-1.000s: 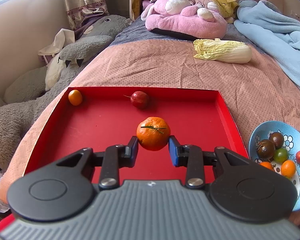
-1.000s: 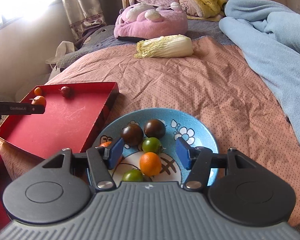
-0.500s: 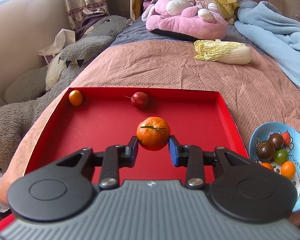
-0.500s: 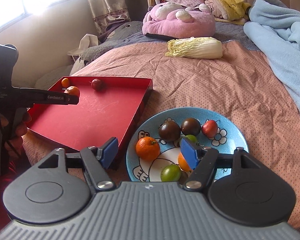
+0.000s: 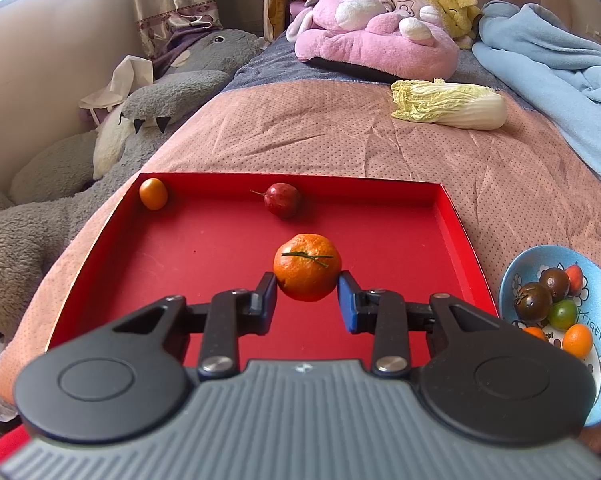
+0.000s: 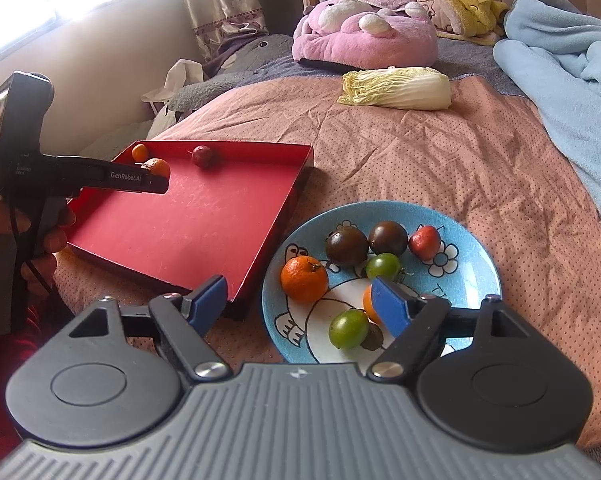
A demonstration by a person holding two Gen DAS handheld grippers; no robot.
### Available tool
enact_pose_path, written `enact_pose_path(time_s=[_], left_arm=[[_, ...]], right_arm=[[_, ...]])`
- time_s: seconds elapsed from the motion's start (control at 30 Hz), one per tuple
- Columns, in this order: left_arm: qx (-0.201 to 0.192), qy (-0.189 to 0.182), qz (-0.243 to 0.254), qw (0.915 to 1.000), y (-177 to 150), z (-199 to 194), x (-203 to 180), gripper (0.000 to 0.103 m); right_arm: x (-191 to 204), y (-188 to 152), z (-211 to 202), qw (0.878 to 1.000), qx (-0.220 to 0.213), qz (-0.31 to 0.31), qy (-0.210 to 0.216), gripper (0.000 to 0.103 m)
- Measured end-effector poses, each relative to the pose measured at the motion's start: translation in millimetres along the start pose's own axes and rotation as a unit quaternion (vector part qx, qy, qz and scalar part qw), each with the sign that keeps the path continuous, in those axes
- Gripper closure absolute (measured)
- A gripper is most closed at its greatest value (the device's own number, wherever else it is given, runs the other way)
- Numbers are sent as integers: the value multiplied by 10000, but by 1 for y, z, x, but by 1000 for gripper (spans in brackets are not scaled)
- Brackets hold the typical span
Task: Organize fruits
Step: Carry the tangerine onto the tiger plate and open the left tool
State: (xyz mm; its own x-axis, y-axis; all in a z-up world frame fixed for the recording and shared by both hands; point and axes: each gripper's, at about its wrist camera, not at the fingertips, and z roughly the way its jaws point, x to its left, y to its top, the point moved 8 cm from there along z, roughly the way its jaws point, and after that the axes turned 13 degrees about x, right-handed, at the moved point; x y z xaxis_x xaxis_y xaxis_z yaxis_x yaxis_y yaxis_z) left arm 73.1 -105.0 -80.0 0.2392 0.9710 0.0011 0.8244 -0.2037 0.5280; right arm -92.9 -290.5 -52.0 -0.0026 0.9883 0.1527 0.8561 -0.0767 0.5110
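Left wrist view: left gripper clamped on a mandarin, pads pressing its two sides above the floor of the red tray; whether the fruit touches the floor cannot be told. A small orange fruit lies at 11 o'clock in the far corner, a dark red fruit at 12 against the far wall. Risk: the round mandarin may roll toward either once let go, since the tray rests on soft bedding. Right wrist view: right gripper spread wide, holding nothing, hovering at the near rim of the blue plate. A second mandarin sits just ahead at 12 o'clock, beside two dark tomatoes and two green ones. Risk: the right pad overlaps a partly hidden orange fruit; closing could nudge neighbours off the plate.
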Motion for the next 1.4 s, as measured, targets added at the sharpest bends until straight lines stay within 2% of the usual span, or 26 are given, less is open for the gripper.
enact_pose_path(time_s=[0.23,0.5,0.73,1.1,1.4], left_arm=[[-108,-168,180,9996,-7,-8,-19,67],[-187,-554,691,9959,-22,-18,-70,67],[-66,-819,809,9933,-24,-18,-109,67],[-47,-1121,1412,9836,-28,-28,-183,67],[121,-1201,1780,9766,-41,-22,-212,63]], right_arm=[[-7,-14,-4,9999,111,-38,-87,20],[-37,-34,-4,9992,199,208,-286,20],[-45,-38,-6,9991,161,256,-304,19],[-64,-50,-4,9983,145,497,-252,18],[-75,-52,-3,9977,115,635,-188,18]])
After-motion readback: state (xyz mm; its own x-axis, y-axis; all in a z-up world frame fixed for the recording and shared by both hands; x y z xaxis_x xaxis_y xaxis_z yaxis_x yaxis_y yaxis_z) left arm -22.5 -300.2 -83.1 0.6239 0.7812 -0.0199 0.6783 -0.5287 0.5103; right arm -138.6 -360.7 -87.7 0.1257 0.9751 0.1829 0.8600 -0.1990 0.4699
